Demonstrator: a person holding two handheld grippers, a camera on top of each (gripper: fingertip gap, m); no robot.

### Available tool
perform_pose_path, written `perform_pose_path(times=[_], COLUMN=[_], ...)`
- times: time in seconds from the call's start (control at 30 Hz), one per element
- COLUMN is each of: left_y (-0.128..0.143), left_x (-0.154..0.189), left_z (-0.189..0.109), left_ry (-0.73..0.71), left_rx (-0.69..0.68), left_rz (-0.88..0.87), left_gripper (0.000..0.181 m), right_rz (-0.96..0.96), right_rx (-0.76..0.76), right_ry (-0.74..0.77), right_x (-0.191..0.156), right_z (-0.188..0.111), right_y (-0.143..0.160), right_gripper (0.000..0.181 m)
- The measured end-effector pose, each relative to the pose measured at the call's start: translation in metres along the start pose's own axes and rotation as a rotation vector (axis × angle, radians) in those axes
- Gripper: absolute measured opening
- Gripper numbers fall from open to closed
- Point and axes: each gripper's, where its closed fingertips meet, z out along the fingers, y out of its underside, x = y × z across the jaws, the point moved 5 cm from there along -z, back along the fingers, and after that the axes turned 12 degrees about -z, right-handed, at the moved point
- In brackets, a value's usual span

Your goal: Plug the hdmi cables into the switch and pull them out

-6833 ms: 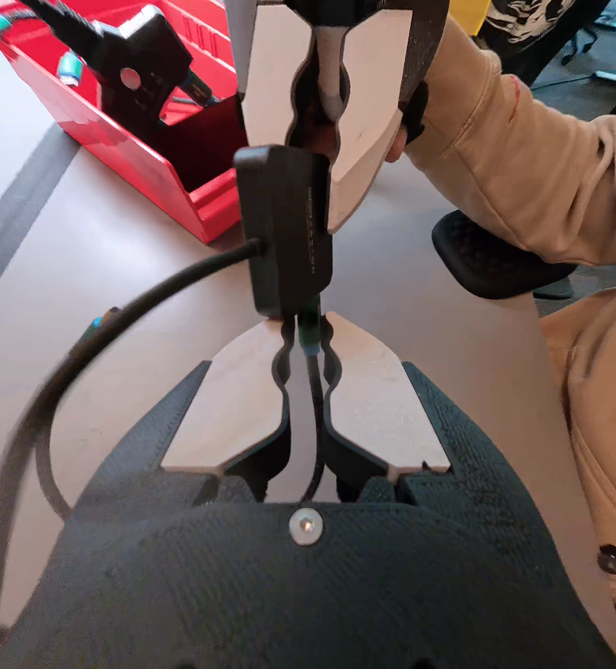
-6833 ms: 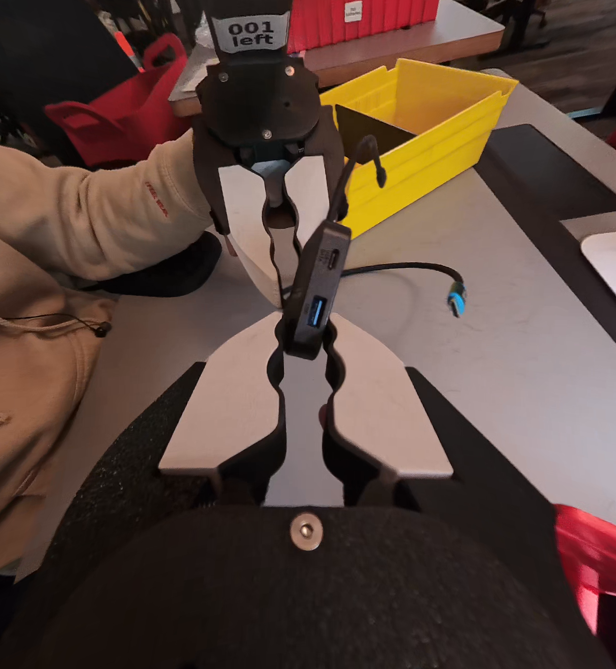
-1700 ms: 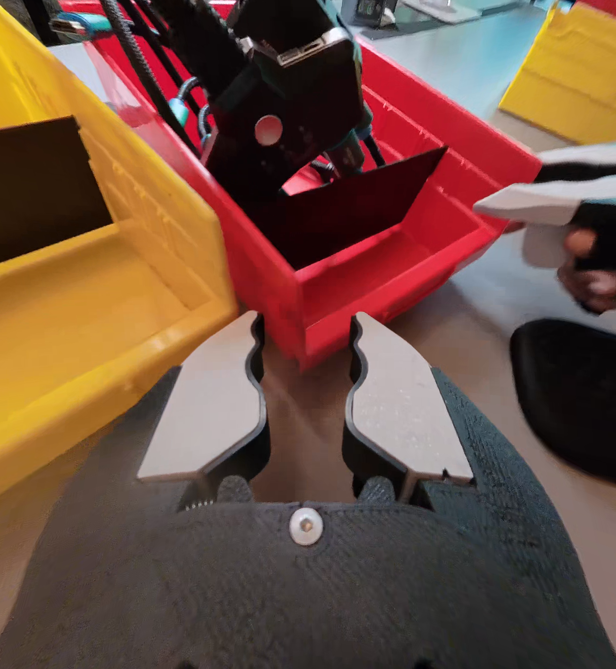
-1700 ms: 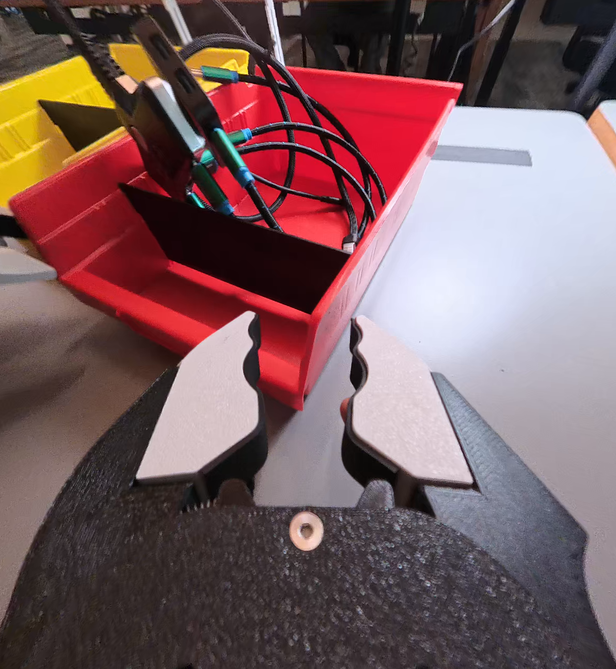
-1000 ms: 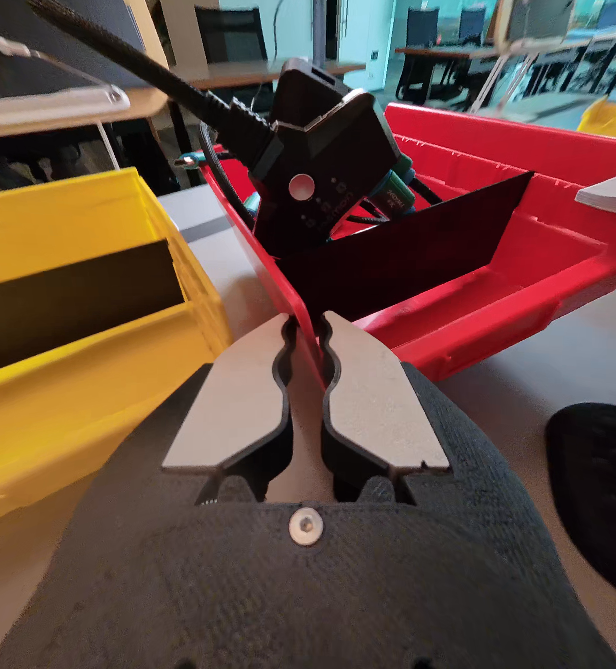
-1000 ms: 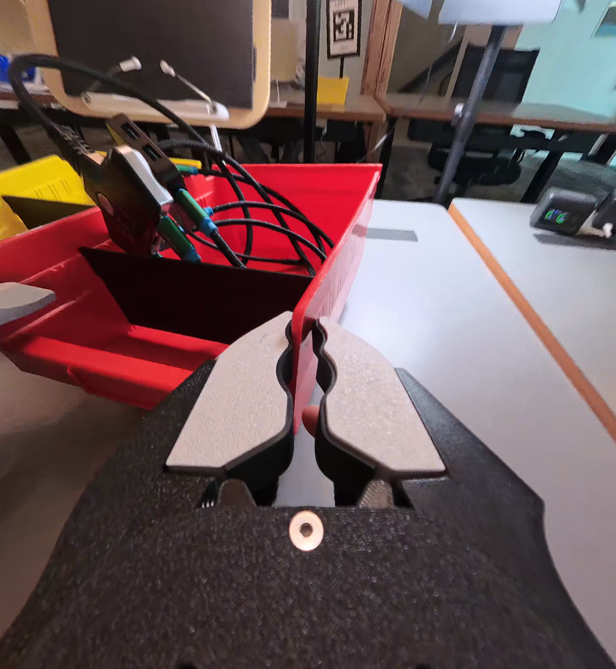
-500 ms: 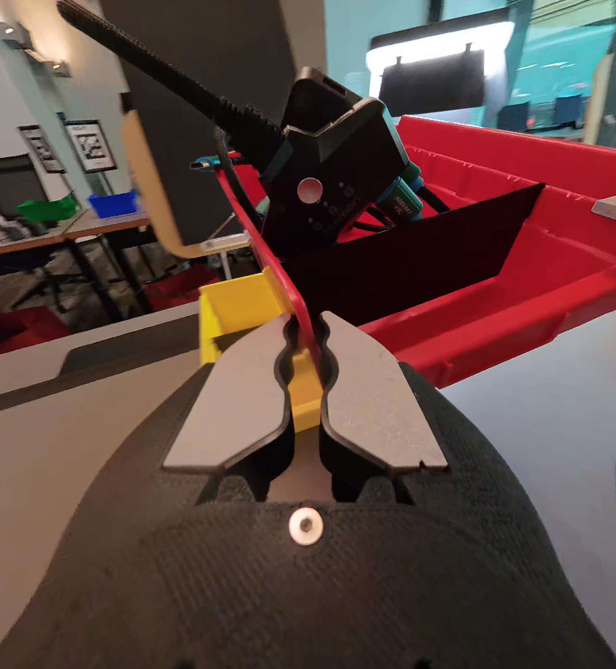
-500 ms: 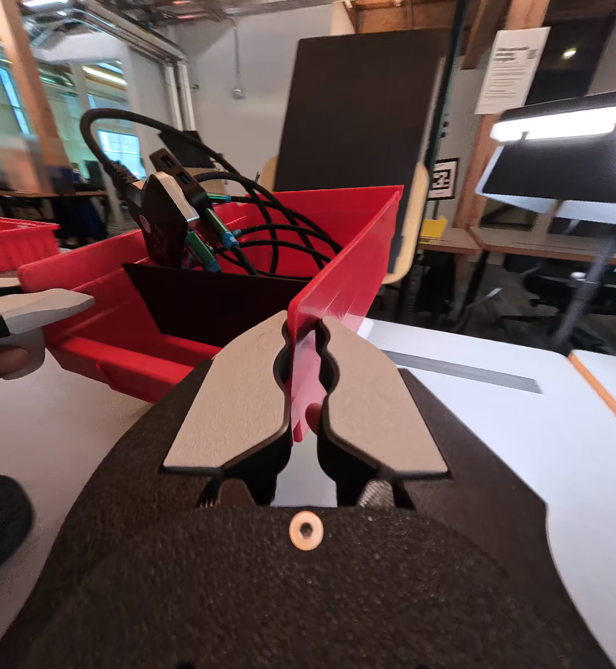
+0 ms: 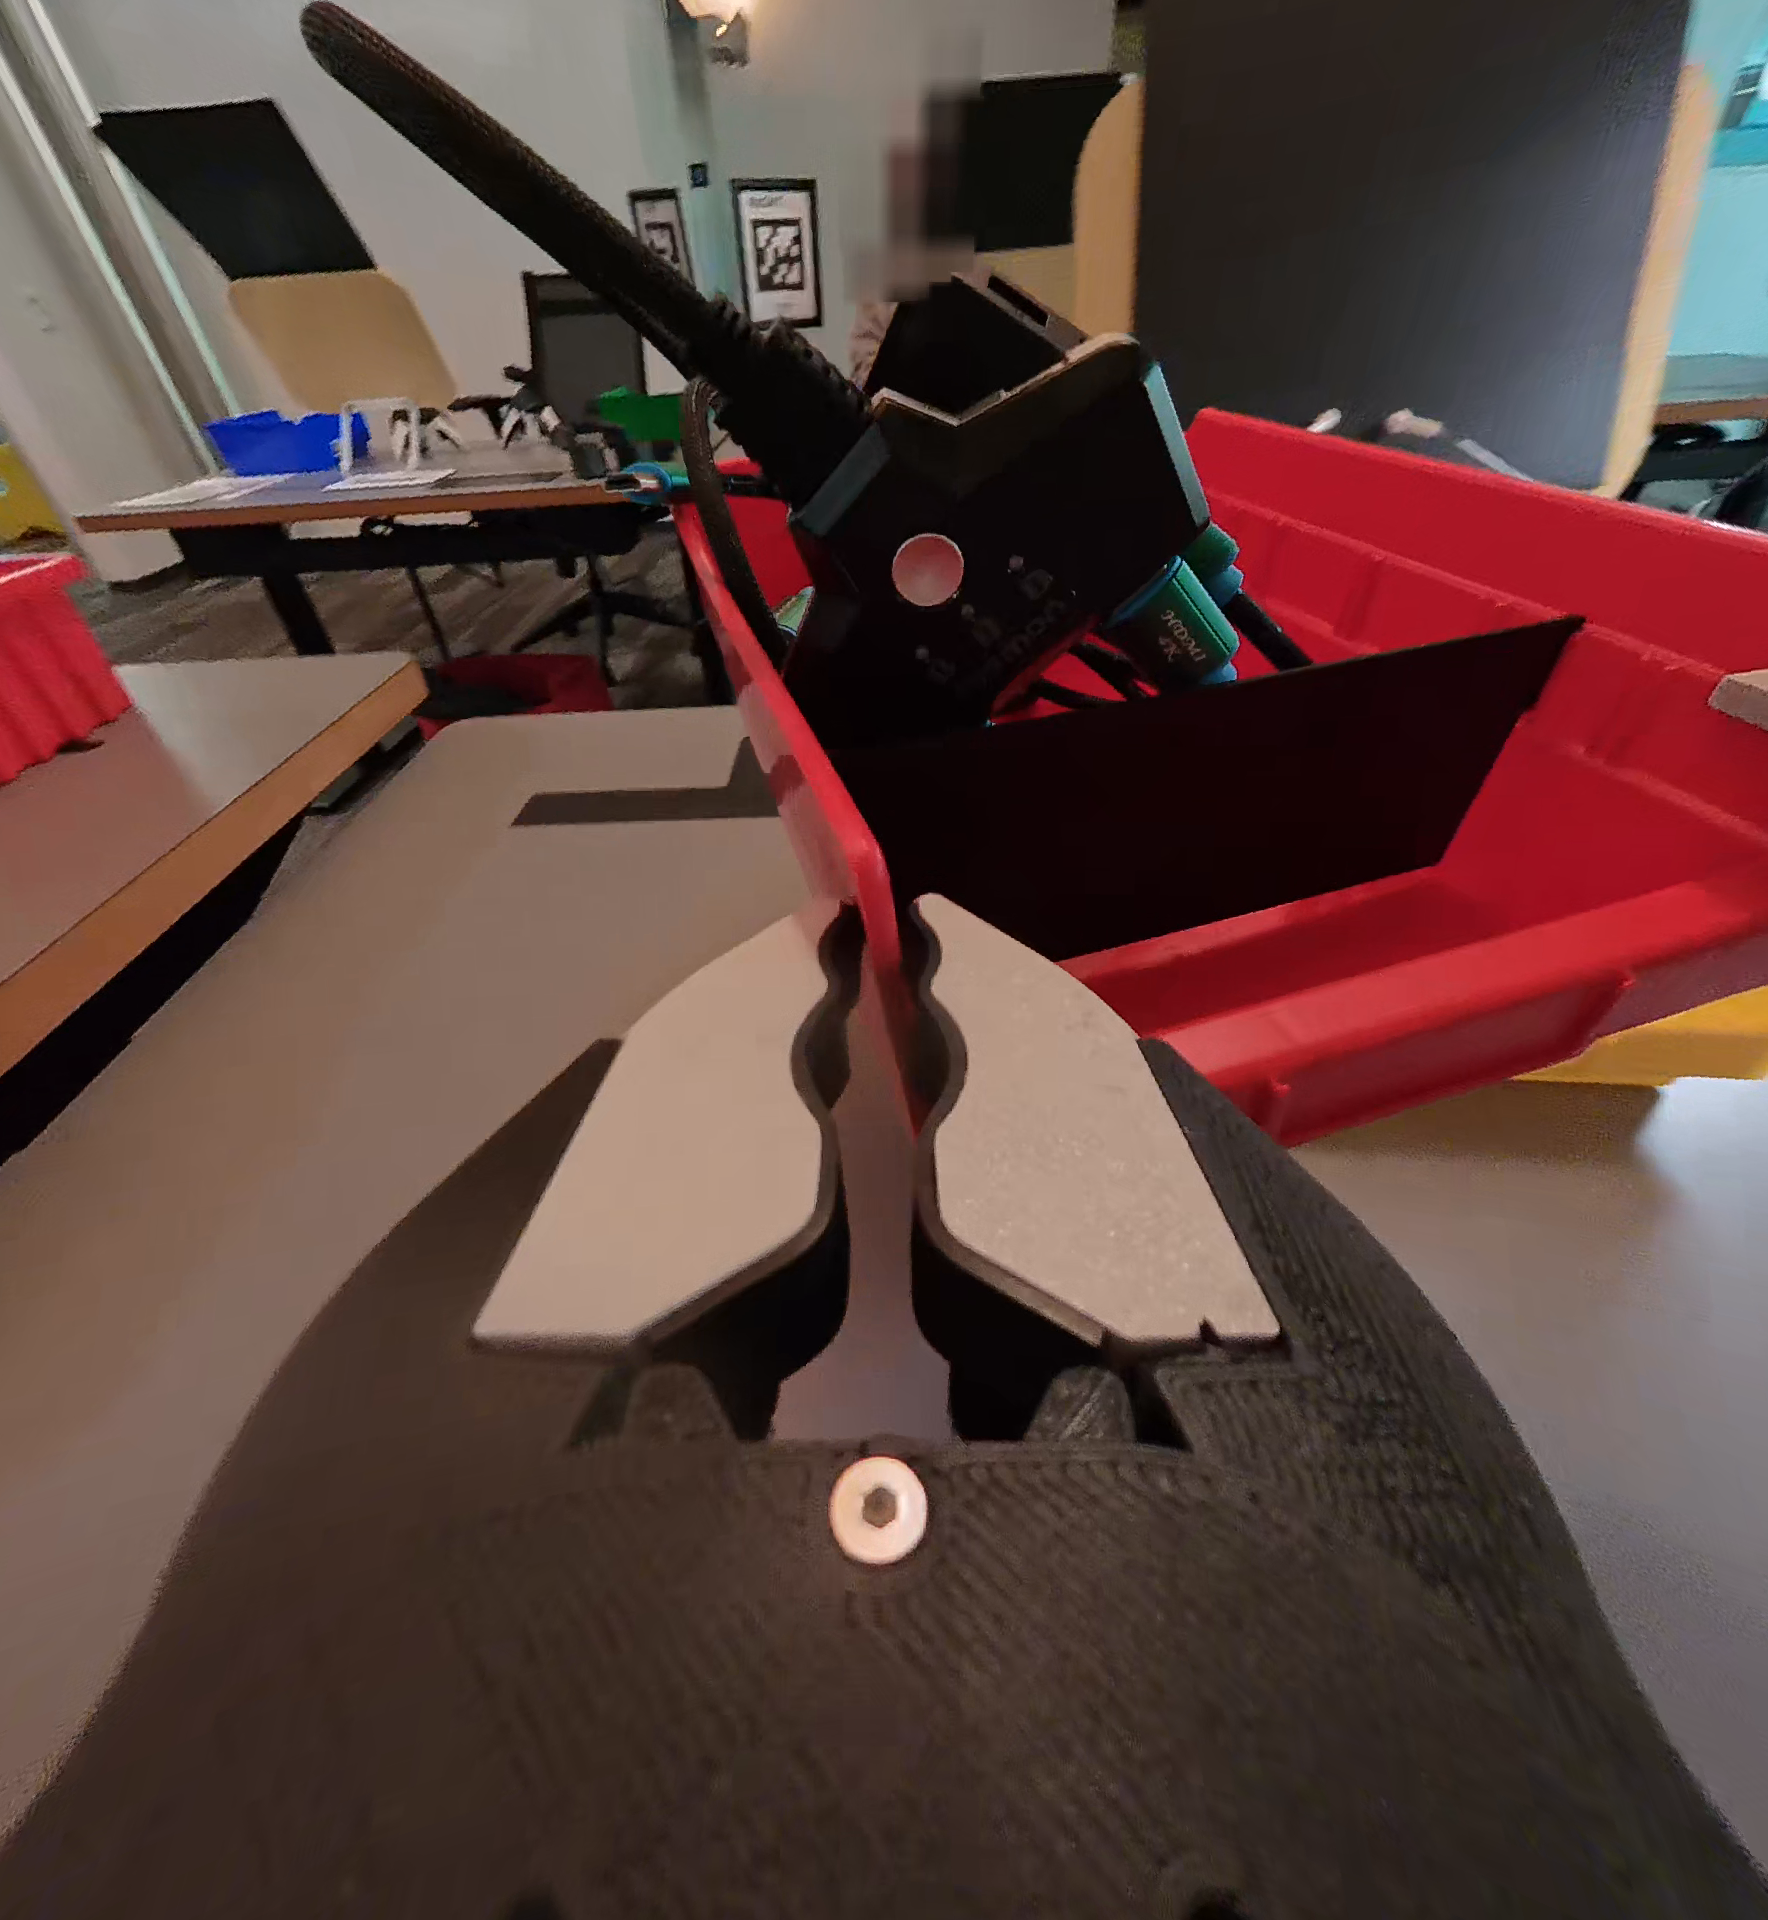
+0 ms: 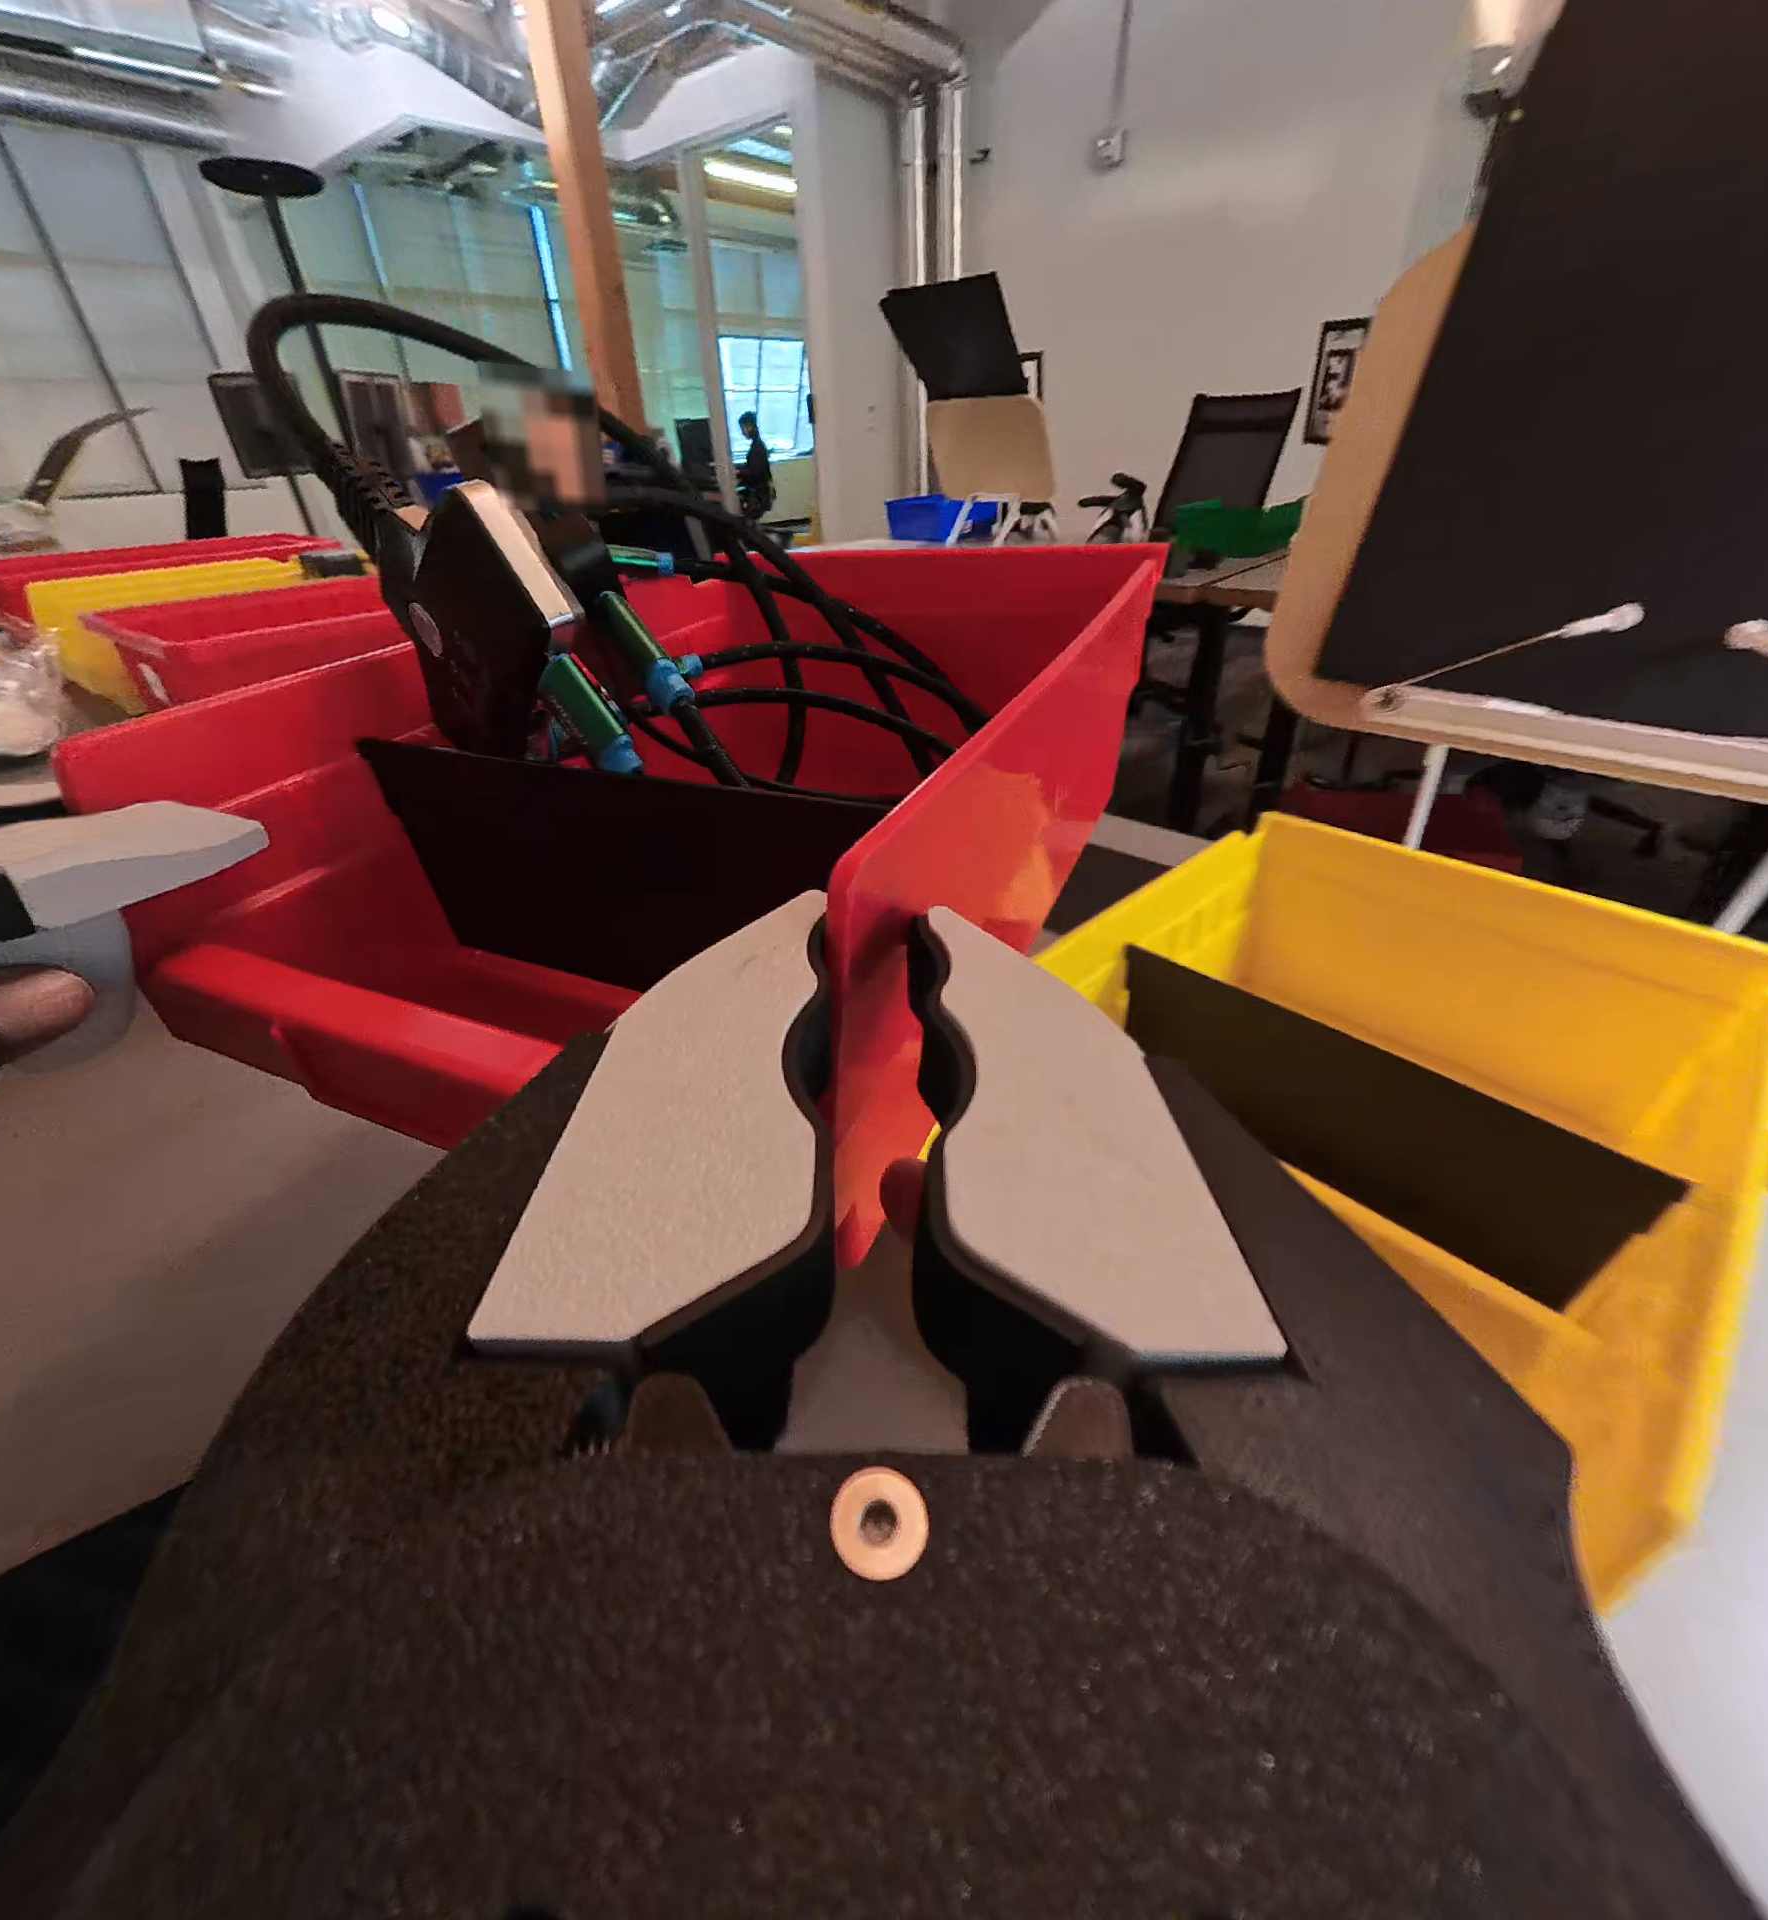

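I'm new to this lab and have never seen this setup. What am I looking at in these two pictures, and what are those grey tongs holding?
There is no robot here: a person holds a two-finger gripper in each hand, each with a camera looking forward along its fingers. One picture comes from the left gripper, the other from the right gripper. Both are shut on side walls of the same red bin, one on each side, so the person seems to be carrying it. Inside, behind a black divider, a black HDMI switch leans with green-ended cables plugged in. A yellow bin stands beside it on the grey table.
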Motion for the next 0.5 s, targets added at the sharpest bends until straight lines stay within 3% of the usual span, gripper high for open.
perform_pose_path(times=[0.2, 0.37, 0.5], left_y=[0.028, 0.043, 0.066], left_x=[-0.037, -0.049, -0.059], left_z=[0.009, 0.015, 0.027], left_ry=[-0.052, -0.057, -0.078], left_rx=[-0.003, -0.033, -0.087], left_rz=[-0.039, -0.066, -0.058], left_gripper=[0.007, 0.007, 0.007], right_rz=[0.002, 0.005, -0.018], right_rx=[0.039, -0.011, -0.1], right_ry=[-0.065, -0.101, -0.116], right_x=[-0.026, -0.033, -0.039], right_z=[0.032, 0.043, 0.053], right_y=[0.027, 0.048, 0.081], right_gripper=[0.013, 0.015, 0.014])
